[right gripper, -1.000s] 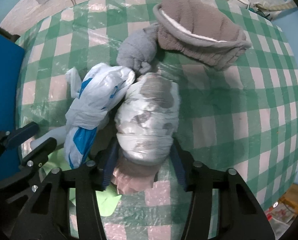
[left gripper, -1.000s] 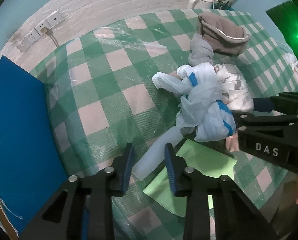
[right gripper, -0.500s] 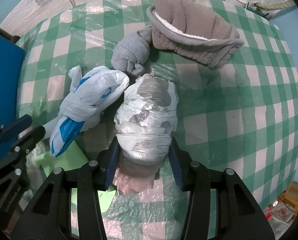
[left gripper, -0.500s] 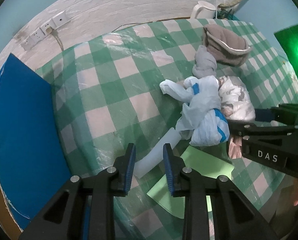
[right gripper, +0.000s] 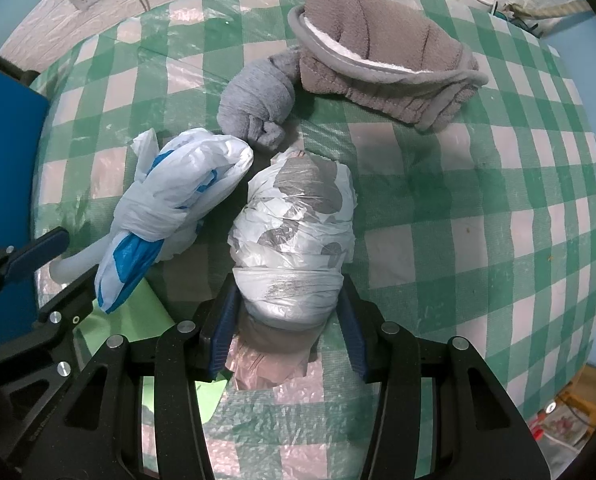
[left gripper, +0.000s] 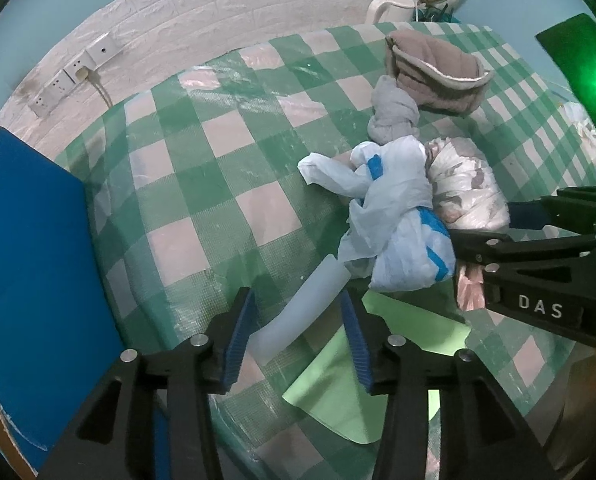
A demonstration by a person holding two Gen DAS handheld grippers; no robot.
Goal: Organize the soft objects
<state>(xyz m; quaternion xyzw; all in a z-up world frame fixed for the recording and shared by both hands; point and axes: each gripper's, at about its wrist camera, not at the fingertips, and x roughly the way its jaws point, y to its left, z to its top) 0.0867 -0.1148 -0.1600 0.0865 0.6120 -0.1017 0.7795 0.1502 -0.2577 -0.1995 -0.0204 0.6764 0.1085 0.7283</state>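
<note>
A knotted white-and-blue plastic bag [left gripper: 393, 216] [right gripper: 174, 208] lies mid-table beside a white-and-grey patterned bag bundle [right gripper: 298, 236] [left gripper: 465, 188]. A rolled grey cloth [right gripper: 258, 96] [left gripper: 391, 112] and a brown fleece item [right gripper: 381, 52] [left gripper: 433, 72] lie behind them. My left gripper [left gripper: 298, 320] is open, its jaws either side of a pale translucent tube [left gripper: 298, 312] without closing on it. My right gripper [right gripper: 288, 320] has its jaws against both sides of the patterned bundle's near end.
A green paper sheet [left gripper: 361, 364] lies at the front edge under the bags. A blue board [left gripper: 30, 248] stands at the left. The table has a green checked cloth [left gripper: 226, 184]. A white kettle [left gripper: 389, 4] and wall sockets [left gripper: 74, 72] are at the back.
My left gripper has opened wider around the pale tube and come slightly closer. The right gripper holds the same position on the patterned bundle.
</note>
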